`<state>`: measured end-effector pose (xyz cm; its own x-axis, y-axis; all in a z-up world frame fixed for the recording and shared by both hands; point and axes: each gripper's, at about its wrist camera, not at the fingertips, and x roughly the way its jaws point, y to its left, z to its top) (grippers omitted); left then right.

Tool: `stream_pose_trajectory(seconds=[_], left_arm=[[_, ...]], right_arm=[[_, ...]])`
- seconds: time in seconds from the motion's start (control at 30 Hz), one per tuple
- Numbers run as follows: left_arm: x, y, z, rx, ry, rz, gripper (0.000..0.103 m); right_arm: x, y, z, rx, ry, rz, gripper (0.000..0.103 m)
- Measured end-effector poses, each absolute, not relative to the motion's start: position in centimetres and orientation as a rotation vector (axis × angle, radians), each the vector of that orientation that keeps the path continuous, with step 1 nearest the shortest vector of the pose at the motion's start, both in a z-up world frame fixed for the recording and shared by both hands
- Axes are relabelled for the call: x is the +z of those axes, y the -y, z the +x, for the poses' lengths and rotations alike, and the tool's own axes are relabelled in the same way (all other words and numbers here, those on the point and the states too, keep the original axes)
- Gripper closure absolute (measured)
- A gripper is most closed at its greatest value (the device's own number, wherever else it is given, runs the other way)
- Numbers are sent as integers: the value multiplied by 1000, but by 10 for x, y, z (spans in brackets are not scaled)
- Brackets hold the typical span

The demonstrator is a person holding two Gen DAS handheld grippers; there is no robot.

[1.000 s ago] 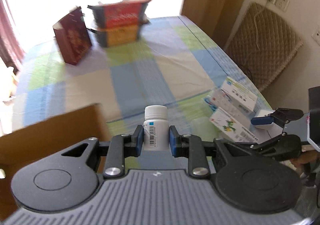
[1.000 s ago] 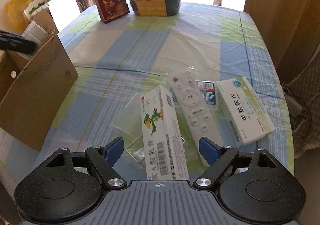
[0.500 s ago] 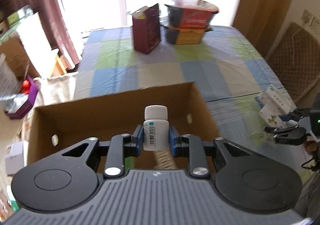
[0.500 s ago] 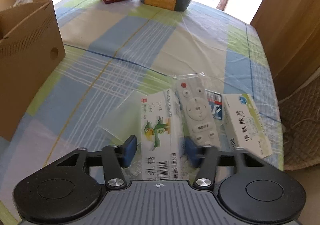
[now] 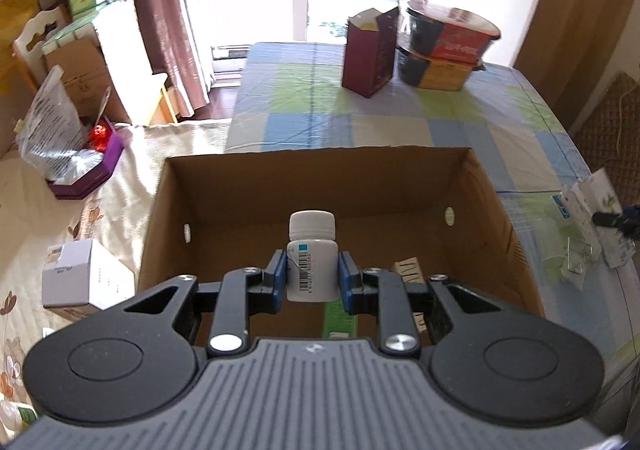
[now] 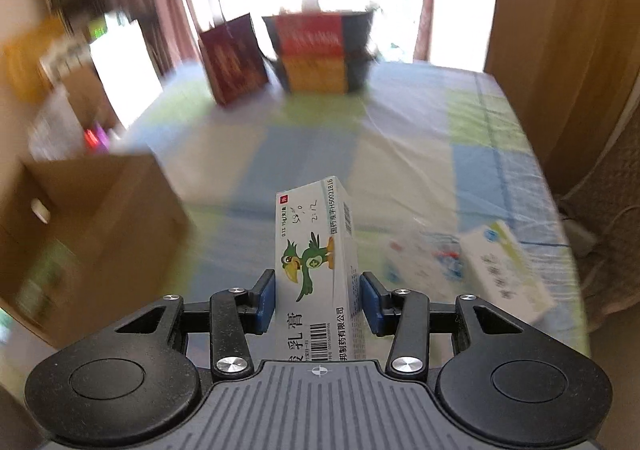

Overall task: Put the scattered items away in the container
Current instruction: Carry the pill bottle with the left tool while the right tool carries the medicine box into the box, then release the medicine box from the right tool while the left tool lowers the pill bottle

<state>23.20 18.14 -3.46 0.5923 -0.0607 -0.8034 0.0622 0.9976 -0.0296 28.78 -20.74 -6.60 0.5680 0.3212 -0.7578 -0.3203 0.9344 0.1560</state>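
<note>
Pinching a white bottle (image 5: 312, 258) upright between its blue pads (image 5: 277, 277), the left gripper (image 5: 312, 282) hangs over the open cardboard box (image 5: 316, 177), so the bottle sits above the box's inside. Low in the box, partly hidden by the fingers, lie a green-striped pack (image 5: 339, 320) and a printed carton (image 5: 409, 270). The right gripper (image 6: 318, 300) clamps a white carton with a green bird (image 6: 316, 262), holding it lifted over the checked tablecloth (image 6: 400, 153), its far end tilted up. The box (image 6: 100, 217) stands to that gripper's left, blurred. Right of the held carton, on the cloth, lie a white and green medicine box (image 6: 506, 270) and, beside it, a blurred white thing with red marks (image 6: 420, 262); I cannot tell what it is. At the table's far end stand a dark red bag (image 5: 370, 51) and two stacked bowls (image 5: 446, 45), just beside each other. Left of the table, a purple tray (image 5: 86, 169) and a small white box (image 5: 82, 280) rest on a pale floral cover.
</note>
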Motion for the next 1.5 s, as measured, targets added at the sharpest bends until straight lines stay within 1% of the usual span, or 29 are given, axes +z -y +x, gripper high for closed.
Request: stream_pose_trajectory(seconds=[0.13, 0.27, 0.53, 0.73, 1.07, 1.5], left_arm=[[-33, -196, 225, -58, -929, -13, 81], [-34, -210, 223, -50, -932, -30, 81], [-40, -225, 227, -62, -950, -23, 81], [-49, -229, 237, -80, -975, -5, 81], [-64, -231, 246, -96, -1008, 39, 81], [-98, -230, 266, -140, -1111, 38, 81]], right_arm=[[-38, 172, 283, 476, -868, 108, 56], [-27, 127, 282, 564, -882, 173, 56], [-46, 37, 284, 631, -972, 208, 56], [-71, -8, 281, 607, -1024, 202, 56], [-95, -29, 280, 489, -1056, 226, 56], [-125, -44, 280, 349, -1139, 234, 56]])
